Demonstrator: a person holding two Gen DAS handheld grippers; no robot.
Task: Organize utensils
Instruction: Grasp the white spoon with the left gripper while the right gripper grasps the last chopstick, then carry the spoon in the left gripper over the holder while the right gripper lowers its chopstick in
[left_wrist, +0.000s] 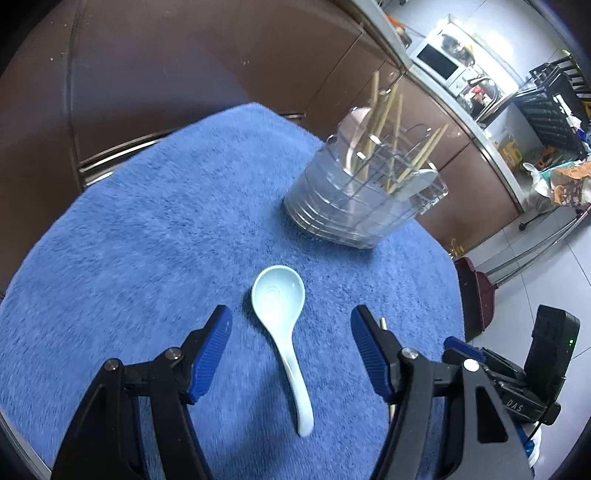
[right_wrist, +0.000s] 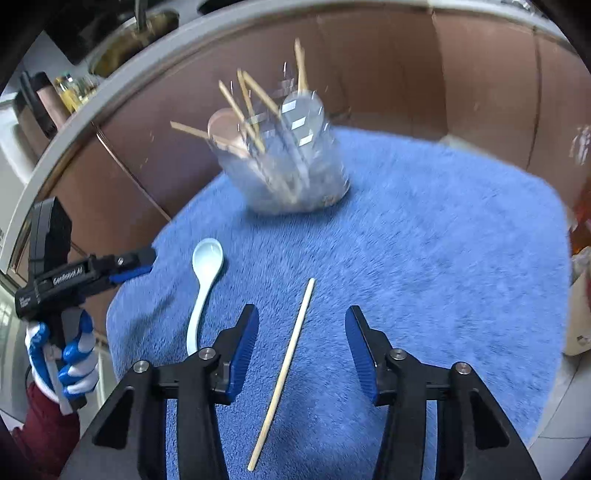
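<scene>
A pale blue ceramic spoon (left_wrist: 281, 332) lies on the blue towel (left_wrist: 147, 240), bowl pointing away; it also shows in the right wrist view (right_wrist: 204, 284). My left gripper (left_wrist: 291, 336) is open and the spoon lies between its fingers. A single wooden chopstick (right_wrist: 286, 369) lies on the towel between the open fingers of my right gripper (right_wrist: 301, 339). A clear plastic utensil holder (left_wrist: 364, 192) stands farther back with several chopsticks and spoons in it; it also shows in the right wrist view (right_wrist: 284, 166). The left gripper (right_wrist: 135, 264) shows at the left of the right wrist view.
Brown cabinet fronts (left_wrist: 184, 66) stand behind the towel. The towel's right edge (left_wrist: 456, 280) drops to a tiled floor. A counter with a microwave (left_wrist: 439, 62) is at the far right. The right gripper's body (left_wrist: 524, 376) is close on the right.
</scene>
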